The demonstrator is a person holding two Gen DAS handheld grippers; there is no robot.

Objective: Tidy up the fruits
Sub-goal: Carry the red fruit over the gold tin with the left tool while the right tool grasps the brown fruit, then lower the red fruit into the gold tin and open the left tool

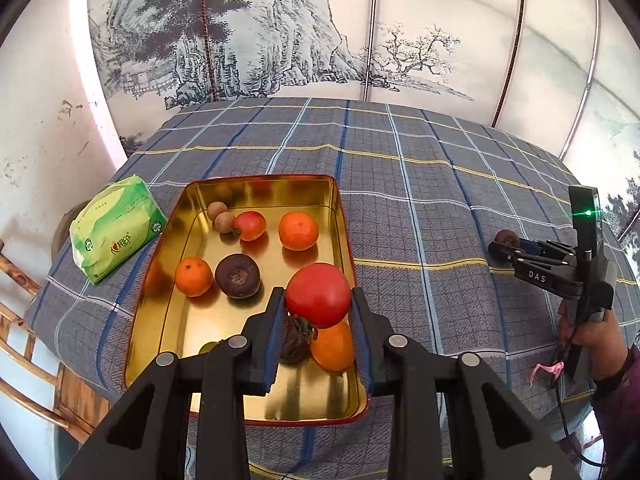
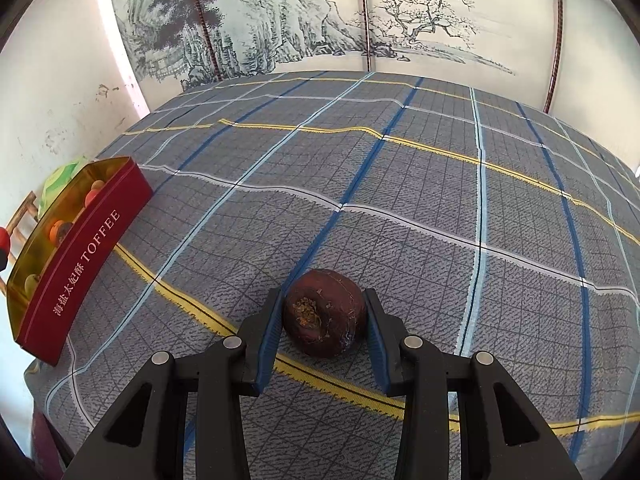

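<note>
two wrist views over one plaid tablecloth, grey-blue with yellow and blue lines, backed by an ink-landscape screen. toward the left of the cloth, a gold-lined tin tray with red outer walls, lettered "toffee" on the side seen from the right wrist. beside its far left corner, just off the rim, a green tissue pack. over the tray's near right part, the left gripper closed on a big red tomato, both blue pads pressed to its sides, held above the fruit below. under and behind that tomato, a dark mangosteen with its leafy cap, touching an orange at the right wall. farther in the tray: a mandarin, a second mandarin, a dark purple round fruit, a smaller red fruit, two small brown longans touching each other near the far left. well apart on the right of the cloth, the right gripper clamped narrow on a dark purple passion fruit, resting on the cloth, scarred end toward the camera. from the left wrist, a hand on that gripper's grip.
</note>
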